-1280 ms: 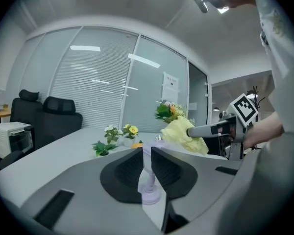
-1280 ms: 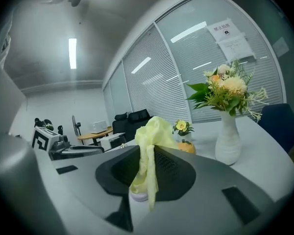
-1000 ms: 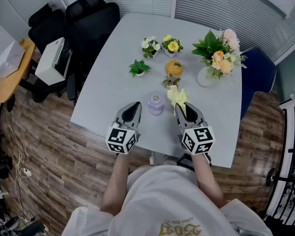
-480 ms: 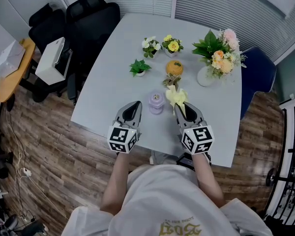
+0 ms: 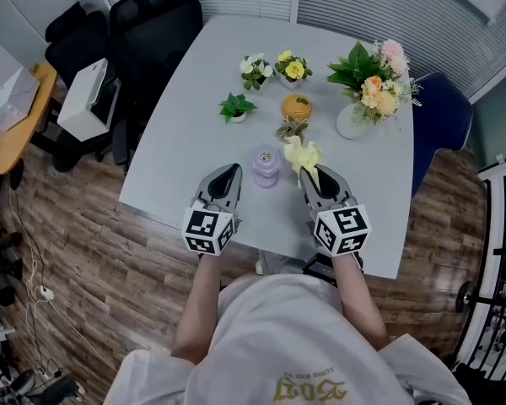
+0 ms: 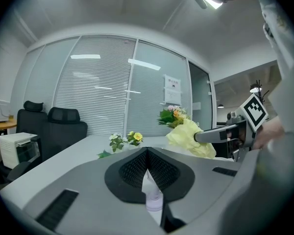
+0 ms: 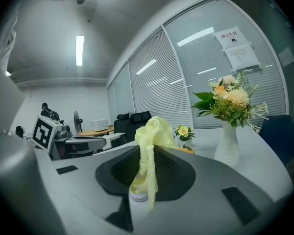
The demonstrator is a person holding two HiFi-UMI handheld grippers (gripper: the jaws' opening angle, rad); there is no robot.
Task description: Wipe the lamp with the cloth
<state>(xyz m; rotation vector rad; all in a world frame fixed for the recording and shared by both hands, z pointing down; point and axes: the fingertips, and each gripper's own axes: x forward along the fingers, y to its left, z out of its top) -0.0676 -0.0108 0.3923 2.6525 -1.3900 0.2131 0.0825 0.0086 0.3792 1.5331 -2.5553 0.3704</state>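
Yellow cloth (image 5: pixel 302 153) hangs bunched from the right gripper (image 5: pixel 314 175), whose jaws are clamped tight on it, just right of the small lavender lamp (image 5: pixel 266 167) on the grey tabletop (image 5: pixel 194 116). At the lamp's left, the left gripper (image 5: pixel 228 175) hovers with its jaws pressed together and nothing between them.

Head view: grey table (image 5: pixel 185 133) at centre, standing on wood-plank floor (image 5: pixel 93 260). Two black office chairs (image 5: pixel 143 32) at 11 o'clock. White machine (image 5: pixel 86 99) and orange-topped side desk (image 5: pixel 21 121) at 10 o'clock. Blue chair (image 5: pixel 445 116) at 2 o'clock. Slatted blinds (image 5: pixel 371 11) behind glazed partition at 12 o'clock, with a paper notice (image 7: pixel 237 48) posted on the glass. Ceiling strip light (image 7: pixel 79 50) lit.
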